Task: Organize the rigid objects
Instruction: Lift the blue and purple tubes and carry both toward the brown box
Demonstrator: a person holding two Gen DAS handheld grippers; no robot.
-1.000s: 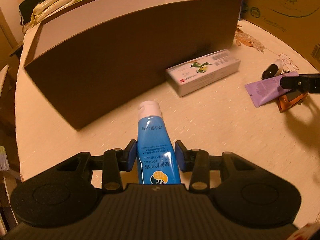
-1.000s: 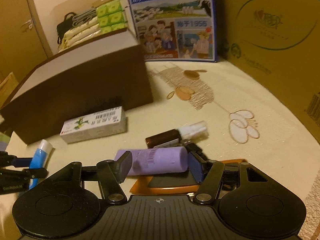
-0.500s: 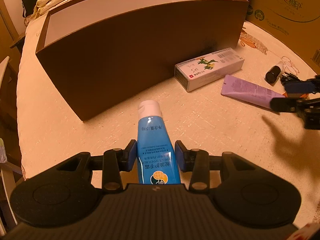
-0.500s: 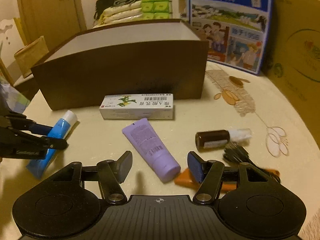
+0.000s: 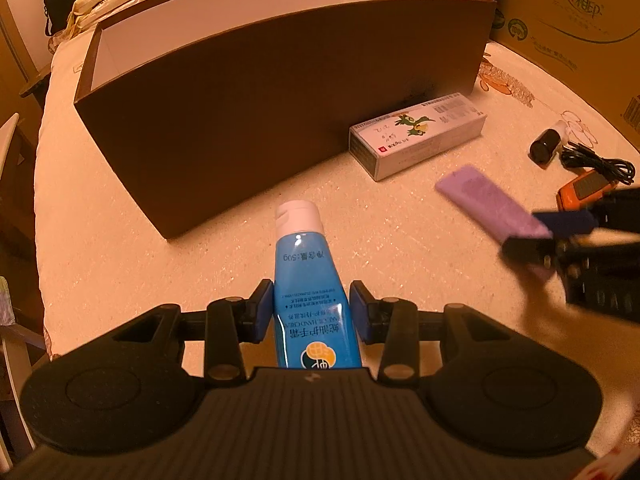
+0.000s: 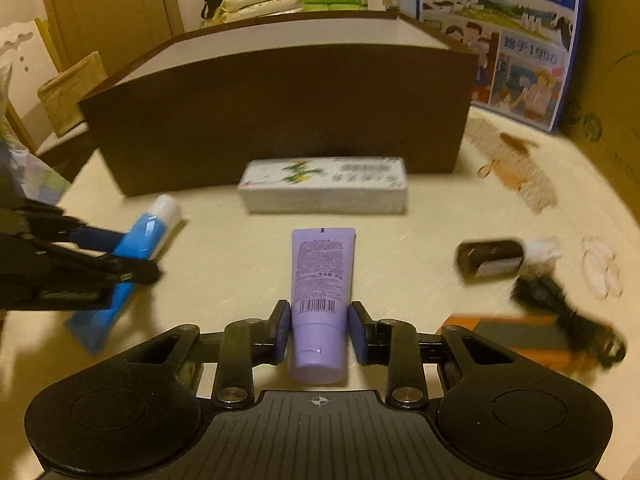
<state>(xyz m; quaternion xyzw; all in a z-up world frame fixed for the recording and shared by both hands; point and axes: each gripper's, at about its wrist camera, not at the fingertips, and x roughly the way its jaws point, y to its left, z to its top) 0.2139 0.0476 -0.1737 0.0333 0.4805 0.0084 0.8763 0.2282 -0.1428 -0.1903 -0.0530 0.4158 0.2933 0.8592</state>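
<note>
Your left gripper (image 5: 312, 312) is clamped on the blue tube (image 5: 310, 280), held just in front of the brown box (image 5: 280, 80). Your right gripper (image 6: 318, 334) is closing on the purple tube (image 6: 322, 276) near its cap end; the pads sit right at its sides. Both tubes look light and soft-walled, likely slick, so grip the stiffer shoulder by the cap. Half a second ago the purple tube lay slanted on the table (image 6: 420, 220) between wider jaws; now it points straight at the white carton (image 6: 324, 184).
</note>
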